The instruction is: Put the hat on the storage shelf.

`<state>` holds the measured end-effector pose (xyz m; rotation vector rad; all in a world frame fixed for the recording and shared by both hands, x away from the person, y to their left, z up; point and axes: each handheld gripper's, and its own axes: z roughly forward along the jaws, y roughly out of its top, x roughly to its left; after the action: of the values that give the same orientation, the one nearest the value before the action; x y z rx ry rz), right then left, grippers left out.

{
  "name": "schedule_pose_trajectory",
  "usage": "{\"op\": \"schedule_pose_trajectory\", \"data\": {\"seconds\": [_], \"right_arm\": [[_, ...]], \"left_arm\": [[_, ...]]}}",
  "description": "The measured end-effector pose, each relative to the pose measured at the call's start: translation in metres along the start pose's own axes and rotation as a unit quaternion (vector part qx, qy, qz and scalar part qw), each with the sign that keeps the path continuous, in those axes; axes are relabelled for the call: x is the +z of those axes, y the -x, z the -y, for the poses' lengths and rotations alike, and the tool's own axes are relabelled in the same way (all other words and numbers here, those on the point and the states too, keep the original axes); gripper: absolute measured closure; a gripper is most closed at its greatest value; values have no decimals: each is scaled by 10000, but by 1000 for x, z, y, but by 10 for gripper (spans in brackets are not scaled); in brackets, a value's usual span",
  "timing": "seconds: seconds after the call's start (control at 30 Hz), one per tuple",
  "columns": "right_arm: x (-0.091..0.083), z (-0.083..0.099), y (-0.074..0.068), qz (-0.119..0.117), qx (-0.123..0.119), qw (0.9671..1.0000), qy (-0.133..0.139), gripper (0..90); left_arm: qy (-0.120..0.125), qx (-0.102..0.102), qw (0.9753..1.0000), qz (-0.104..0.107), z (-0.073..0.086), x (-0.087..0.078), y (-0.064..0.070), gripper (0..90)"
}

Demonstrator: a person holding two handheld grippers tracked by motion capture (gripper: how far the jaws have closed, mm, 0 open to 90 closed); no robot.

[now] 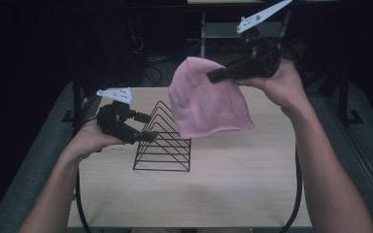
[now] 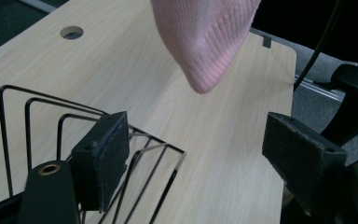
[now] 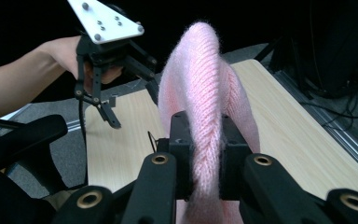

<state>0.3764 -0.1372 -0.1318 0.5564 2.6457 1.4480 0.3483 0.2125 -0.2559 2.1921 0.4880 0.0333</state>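
High view: right gripper (image 1: 212, 75) clamps a pink knit beanie (image 1: 206, 99) near its crown, aloft above the wire rack (image 1: 164, 138); left gripper (image 1: 146, 127) gapes beside the rack.

Left gripper view: the beanie's corner (image 2: 205, 42) dangles ahead of the jaws, untouched.

Right gripper view: the beanie (image 3: 205, 107) is soft and light; probably best held by a bunched fold.

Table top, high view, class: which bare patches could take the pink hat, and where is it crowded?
Free: the table along its near edge, and right of the wire rack below the hanging pink hat. Crowded: the left side, where the left gripper hovers open at the rack.
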Motion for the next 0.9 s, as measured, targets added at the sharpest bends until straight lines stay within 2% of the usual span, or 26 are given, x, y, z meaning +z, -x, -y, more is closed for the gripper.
{"op": "schedule_pose_trajectory", "data": {"seconds": [0.17,0.4,0.5,0.63,0.7,0.73,0.8,0.83,0.9], "right_arm": [[8,-11,-2,-109,-88,9999,4,793],[24,-31,-6,-307,-245,9992,34,793],[31,-39,-9,-406,-361,9985,27,793],[39,-46,-12,-487,-418,9979,5,793],[41,-49,-12,-502,-466,9977,9,793],[43,-50,-12,-518,-493,9974,17,793],[45,-52,-13,-512,-537,9972,38,793],[45,-52,-13,-518,-542,9972,62,793],[46,-52,-13,-529,-540,9971,68,794]], "left_arm": [[56,-42,10000,15,-3,0,-3,253],[197,-215,9996,-17,-3,-3,-12,298],[213,-102,9997,-114,-1,-5,-13,308],[320,-85,9994,-64,2,-7,-18,313],[356,-128,9993,72,2,-7,-19,341],[326,-79,9993,132,2,-8,-19,388],[315,-82,9994,106,3,-7,-18,481],[314,-58,9994,112,3,-7,-18,570],[301,-83,9993,207,4,-8,-18,659]]}}
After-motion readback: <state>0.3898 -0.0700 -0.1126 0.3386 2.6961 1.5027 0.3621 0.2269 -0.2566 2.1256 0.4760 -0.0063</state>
